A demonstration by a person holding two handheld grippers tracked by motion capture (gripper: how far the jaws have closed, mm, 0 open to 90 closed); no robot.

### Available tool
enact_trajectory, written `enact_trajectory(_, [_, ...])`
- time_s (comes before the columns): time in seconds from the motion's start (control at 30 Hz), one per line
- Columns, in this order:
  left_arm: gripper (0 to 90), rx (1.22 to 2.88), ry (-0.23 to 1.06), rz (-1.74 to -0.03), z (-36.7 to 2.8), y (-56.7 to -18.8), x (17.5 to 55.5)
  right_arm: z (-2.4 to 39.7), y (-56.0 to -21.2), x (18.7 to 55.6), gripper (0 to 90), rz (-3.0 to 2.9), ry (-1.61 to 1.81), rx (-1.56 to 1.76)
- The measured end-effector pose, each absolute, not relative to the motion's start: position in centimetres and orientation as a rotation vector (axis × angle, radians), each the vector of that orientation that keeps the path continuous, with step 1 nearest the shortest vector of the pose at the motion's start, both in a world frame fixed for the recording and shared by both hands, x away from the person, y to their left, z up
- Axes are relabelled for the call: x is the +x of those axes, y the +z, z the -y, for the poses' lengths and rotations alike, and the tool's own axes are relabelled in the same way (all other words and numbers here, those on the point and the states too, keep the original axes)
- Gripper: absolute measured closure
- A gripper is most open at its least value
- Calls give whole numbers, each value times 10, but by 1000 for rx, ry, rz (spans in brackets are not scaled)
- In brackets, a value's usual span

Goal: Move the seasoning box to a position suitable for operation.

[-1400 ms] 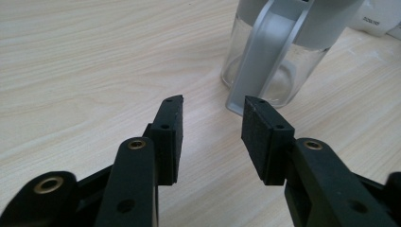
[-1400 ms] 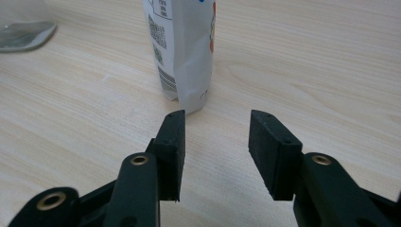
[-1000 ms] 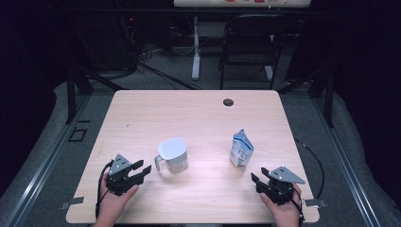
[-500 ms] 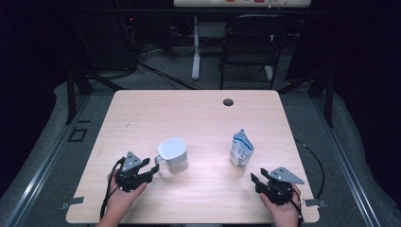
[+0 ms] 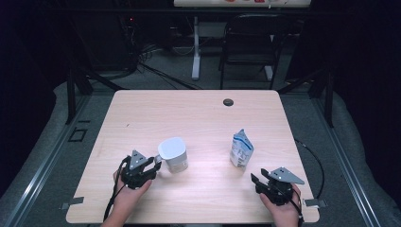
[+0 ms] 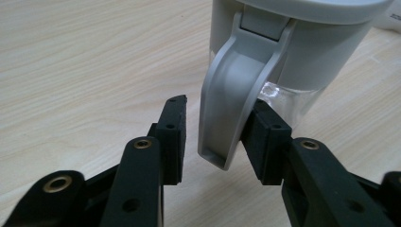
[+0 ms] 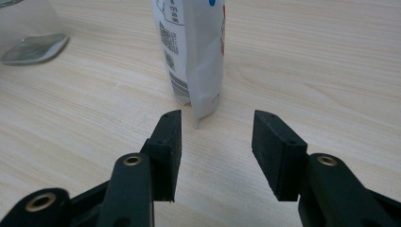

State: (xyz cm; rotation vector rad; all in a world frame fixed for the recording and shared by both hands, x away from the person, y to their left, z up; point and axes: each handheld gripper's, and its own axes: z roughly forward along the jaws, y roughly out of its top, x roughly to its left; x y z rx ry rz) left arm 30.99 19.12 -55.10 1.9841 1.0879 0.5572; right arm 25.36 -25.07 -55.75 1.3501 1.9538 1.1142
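Open tabletop beyond jug, pouch

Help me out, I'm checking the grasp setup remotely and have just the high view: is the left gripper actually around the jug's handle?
Observer: Yes. In the left gripper view the grey handle sits between the open jaws of the left gripper, one pad touching it and the other with a gap.
Operator: Is anything in the jug?
Observer: Below the grey lid band the jug has a clear wall, and I can't make out any contents there.
Operator: And the right gripper?
Observer: The right gripper is open and short of the pouch, which stands upright ahead of it, its narrow seam edge facing the jaws.
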Motion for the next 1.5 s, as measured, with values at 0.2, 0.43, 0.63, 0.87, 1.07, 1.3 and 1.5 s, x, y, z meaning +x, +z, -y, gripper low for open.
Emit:
enact_trajectory(0.2, [629,1982,560,-1099,-193,-551,313,250,-558,254,529,-1953,1118,1355])
enact_trajectory(0.43, [640,1970,549,-1113,-190,-552,319,249,-559,253,523,-1958,1119,1358])
enact_trajectory(0.63, [700,1972,567,-1085,-188,-553,320,251,-560,254,524,-1955,1120,1368])
enact_trajectory(0.87, [704,1982,560,-1054,-191,-553,319,250,-560,254,525,-1955,1128,1366])
enact_trajectory(1.07, [705,1995,555,-1041,-192,-552,318,250,-559,254,525,-1965,1126,1352])
enact_trajectory(1.3, [706,2002,554,-1029,-193,-552,316,250,-559,253,527,-1971,1125,1340])
enact_trajectory(1.5, [706,2006,549,-1020,-192,-552,314,249,-558,253,526,-1966,1130,1329])
